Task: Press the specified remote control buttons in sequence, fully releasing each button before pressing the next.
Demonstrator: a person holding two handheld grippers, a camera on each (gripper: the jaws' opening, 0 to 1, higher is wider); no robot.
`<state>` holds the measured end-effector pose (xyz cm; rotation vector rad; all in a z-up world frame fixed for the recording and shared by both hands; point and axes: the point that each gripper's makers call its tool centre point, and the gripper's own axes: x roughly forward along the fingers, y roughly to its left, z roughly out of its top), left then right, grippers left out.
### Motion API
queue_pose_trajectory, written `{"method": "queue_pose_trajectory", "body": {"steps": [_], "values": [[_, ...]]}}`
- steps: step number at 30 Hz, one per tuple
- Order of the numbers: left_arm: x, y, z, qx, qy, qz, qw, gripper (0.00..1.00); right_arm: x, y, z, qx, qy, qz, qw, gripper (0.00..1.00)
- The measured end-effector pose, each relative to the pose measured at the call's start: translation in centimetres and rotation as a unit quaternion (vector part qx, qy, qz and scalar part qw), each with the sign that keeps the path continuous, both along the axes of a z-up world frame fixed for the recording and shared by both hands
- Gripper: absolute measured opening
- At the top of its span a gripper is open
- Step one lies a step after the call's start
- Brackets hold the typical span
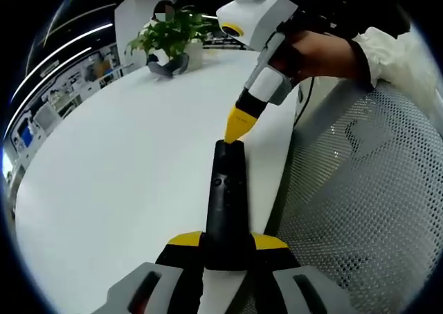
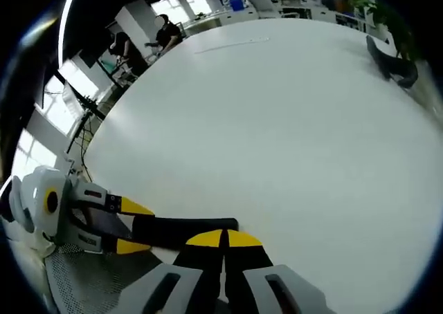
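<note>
Holding the remote (image 1: pixel 225 210) end-on in the left gripper (image 1: pixel 228 248): its jaws pinch the near end from both sides, so the button face stays up and the body can't skid under a press. Remote lies along the table (image 1: pixel 124 176) edge, far end pointing away from the left gripper, mesh chair (image 1: pixel 367 210) just beside that edge.

Right gripper (image 1: pixel 240 127) comes down on the remote's far end with jaws pressed together into one yellow tip, which works as a single poker. Tip is at or just touching the top end; can't tell if a button is actually depressed.

Right gripper view confirms it: own jaws (image 2: pixel 223 239) closed, remote (image 2: pixel 183 231) just ahead, left gripper (image 2: pixel 104 224) clamping it.

Potted plant (image 1: pixel 169 37) and a dark object (image 1: pixel 166 66) sit at the table's far side, well apart from the remote.

My read: a press step is in hand; needs a full lift-off before the next button.
</note>
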<state>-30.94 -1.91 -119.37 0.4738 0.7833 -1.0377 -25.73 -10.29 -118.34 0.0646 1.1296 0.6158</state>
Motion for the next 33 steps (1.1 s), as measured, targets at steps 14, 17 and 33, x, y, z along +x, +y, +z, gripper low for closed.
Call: {"method": "queue_pose_trajectory", "body": {"steps": [14,17,33], "values": [[0.1,-0.1,0.0,-0.006,-0.004,-0.001,1.0,0.25,-0.6,1.0,0.1,-0.006,-0.013,0.045,0.9989,0.0],[0.2,-0.1,0.0,-0.008,-0.005,-0.001,1.0,0.25,-0.5,1.0,0.0,-0.007,-0.013,0.045,0.9989,0.0],[0.2,-0.1,0.0,-0.008,-0.006,-0.001,0.9999,0.25,-0.6,1.0,0.1,0.004,-0.013,0.04,0.9991,0.0]]}}
